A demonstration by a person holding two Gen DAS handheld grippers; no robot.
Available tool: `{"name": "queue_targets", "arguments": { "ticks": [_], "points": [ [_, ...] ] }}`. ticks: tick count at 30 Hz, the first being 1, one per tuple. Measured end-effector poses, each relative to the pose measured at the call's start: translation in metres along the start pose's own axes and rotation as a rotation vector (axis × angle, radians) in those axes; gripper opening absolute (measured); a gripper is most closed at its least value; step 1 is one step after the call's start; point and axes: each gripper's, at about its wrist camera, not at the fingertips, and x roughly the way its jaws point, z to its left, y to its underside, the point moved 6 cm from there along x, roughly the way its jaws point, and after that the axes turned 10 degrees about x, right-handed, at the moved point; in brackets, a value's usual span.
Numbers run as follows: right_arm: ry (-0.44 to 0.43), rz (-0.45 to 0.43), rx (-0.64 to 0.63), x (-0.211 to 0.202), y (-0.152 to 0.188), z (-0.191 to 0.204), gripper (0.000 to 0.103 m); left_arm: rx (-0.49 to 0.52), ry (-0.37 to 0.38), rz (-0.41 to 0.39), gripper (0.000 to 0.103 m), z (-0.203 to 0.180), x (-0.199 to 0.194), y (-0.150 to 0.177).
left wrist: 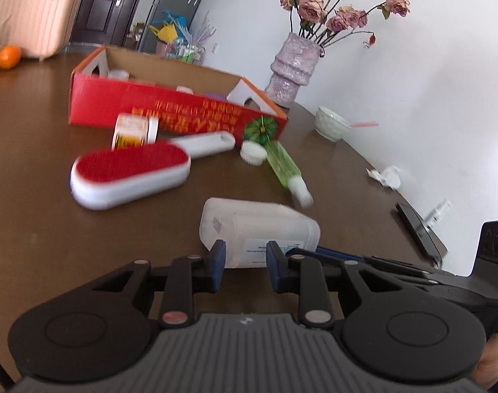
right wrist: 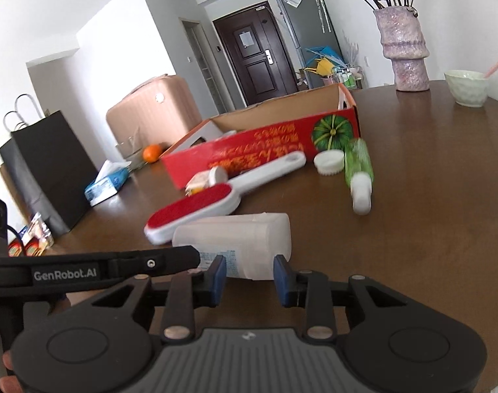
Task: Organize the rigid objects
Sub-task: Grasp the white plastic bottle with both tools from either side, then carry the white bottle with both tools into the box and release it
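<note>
A translucent white plastic bottle [left wrist: 258, 222] [right wrist: 236, 235] lies on its side closest to me on the brown table [left wrist: 36, 196]. My left gripper [left wrist: 245, 263] is shut on its near end, one blue pad on each side. My right gripper [right wrist: 249, 276] is shut on the other end of the same bottle. The right wrist view shows the left gripper [right wrist: 193, 257] reaching in from the left, and the left wrist view shows the right gripper's fingers [left wrist: 334, 256] coming in from the right. Further back stands an open red cardboard box [left wrist: 118, 104] [right wrist: 190, 163] with a few small items inside.
Before the box lie a red-and-white lint brush [left wrist: 131, 177] [right wrist: 190, 209], a small jar [left wrist: 134, 131], a white cap [left wrist: 253, 152] and a green bottle [left wrist: 283, 163] [right wrist: 358, 160]. A vase [left wrist: 293, 68], a bowl [left wrist: 332, 124], crumpled tissue [left wrist: 386, 177] and a phone [left wrist: 419, 229] line the wall side.
</note>
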Motion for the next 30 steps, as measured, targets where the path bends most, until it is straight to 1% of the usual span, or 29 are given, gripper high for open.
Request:
{"name": "queue_targets", "arguments": {
  "ticks": [3, 6, 8, 10, 13, 15, 17, 19, 23, 24, 26, 28, 30],
  "points": [
    [-0.003, -0.007, -0.002, -0.012, 0.013, -0.002, 0.031, -0.036, 0.033, 0.017, 0.027, -0.001, -0.009, 0.019],
    [0.032, -0.019, 0.013, -0.019, 0.017, -0.009, 0.031, -0.025, 0.020, 0.009, 0.027, -0.003, -0.017, 0.026],
    [0.026, -0.029, 0.015, -0.025, 0.017, -0.008, 0.031, -0.015, 0.014, -0.008, 0.028, -0.003, -0.023, 0.024],
    [0.012, -0.044, 0.019, -0.028, 0.014, -0.007, 0.031, -0.020, 0.009, -0.026, 0.034, -0.001, -0.027, 0.019],
    [-0.007, -0.071, 0.031, -0.027, 0.004, -0.004, 0.032, -0.030, 0.002, -0.026, 0.036, 0.003, -0.022, 0.010],
    [-0.013, -0.083, 0.045, -0.023, -0.003, -0.006, 0.032, -0.019, -0.003, -0.024, 0.036, 0.004, -0.015, 0.004],
    [-0.022, -0.067, 0.062, -0.015, -0.007, -0.010, 0.032, -0.008, 0.004, -0.017, 0.037, 0.005, -0.005, 0.001],
    [-0.028, -0.037, 0.090, -0.005, -0.009, -0.017, 0.032, -0.010, 0.030, -0.008, 0.042, 0.008, 0.005, -0.001],
    [-0.103, 0.014, 0.144, 0.015, -0.018, -0.023, 0.034, -0.044, 0.086, -0.004, 0.043, 0.016, 0.016, -0.003],
    [-0.120, 0.037, 0.157, 0.020, -0.020, -0.024, 0.038, -0.061, 0.097, 0.000, 0.045, 0.018, 0.019, -0.003],
    [-0.130, 0.050, 0.160, 0.027, -0.022, -0.025, 0.039, -0.080, 0.112, 0.004, 0.045, 0.022, 0.022, -0.004],
    [-0.142, 0.070, 0.177, 0.031, -0.026, -0.028, 0.039, -0.074, 0.116, 0.012, 0.042, 0.022, 0.023, -0.007],
    [-0.129, 0.068, 0.202, 0.034, -0.033, -0.029, 0.039, -0.067, 0.124, 0.007, 0.041, 0.021, 0.024, -0.013]
  ]
}}
